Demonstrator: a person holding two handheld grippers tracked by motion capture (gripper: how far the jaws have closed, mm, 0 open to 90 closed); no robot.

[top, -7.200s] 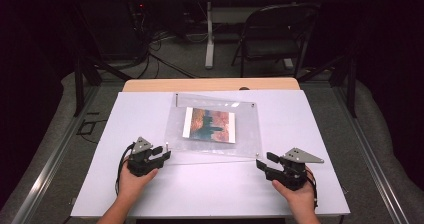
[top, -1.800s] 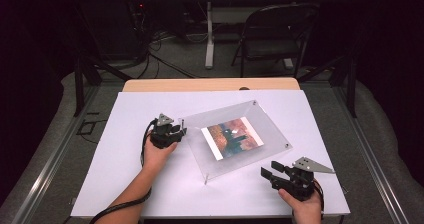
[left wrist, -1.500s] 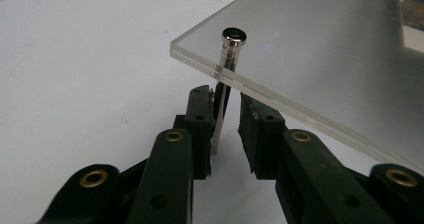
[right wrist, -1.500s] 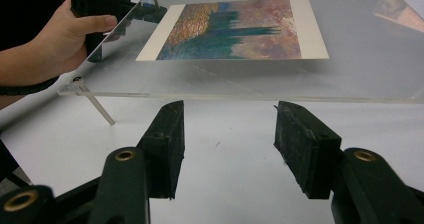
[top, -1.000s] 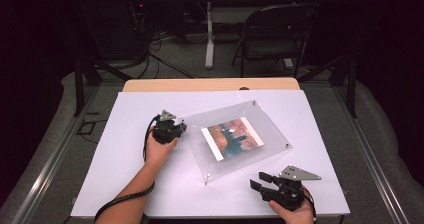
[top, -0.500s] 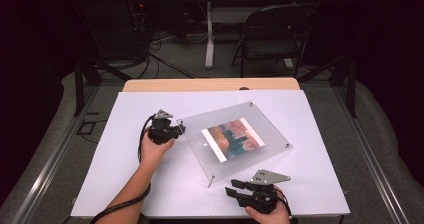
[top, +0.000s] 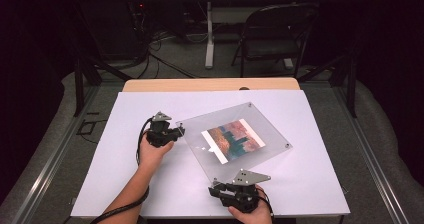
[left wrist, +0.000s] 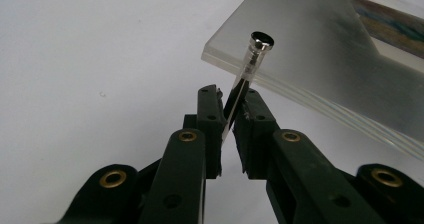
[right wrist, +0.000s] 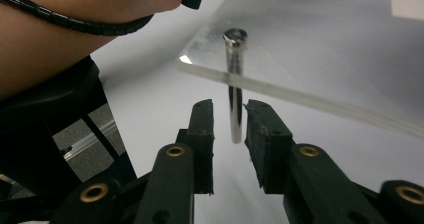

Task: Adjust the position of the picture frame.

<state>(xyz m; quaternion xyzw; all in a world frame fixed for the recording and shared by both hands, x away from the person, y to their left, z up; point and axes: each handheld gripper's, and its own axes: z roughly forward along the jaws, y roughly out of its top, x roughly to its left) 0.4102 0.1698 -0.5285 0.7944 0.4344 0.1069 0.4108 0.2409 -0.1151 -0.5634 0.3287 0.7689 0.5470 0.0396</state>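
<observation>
Acrylic frame (top: 235, 139) bears no legible writing; left gripper (left wrist: 229, 115) pinches its corner pin (left wrist: 249, 66), right gripper (right wrist: 229, 121) spread.

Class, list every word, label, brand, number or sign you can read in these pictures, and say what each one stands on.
None: no readable text anywhere.
Picture in the clear frame: a painted scene, no lettering to make out.
Grippers, left and right: black jaws with brass rivets, no brand or number.
White table: no markings.
Metal pins at the frame's corners: plain.
</observation>
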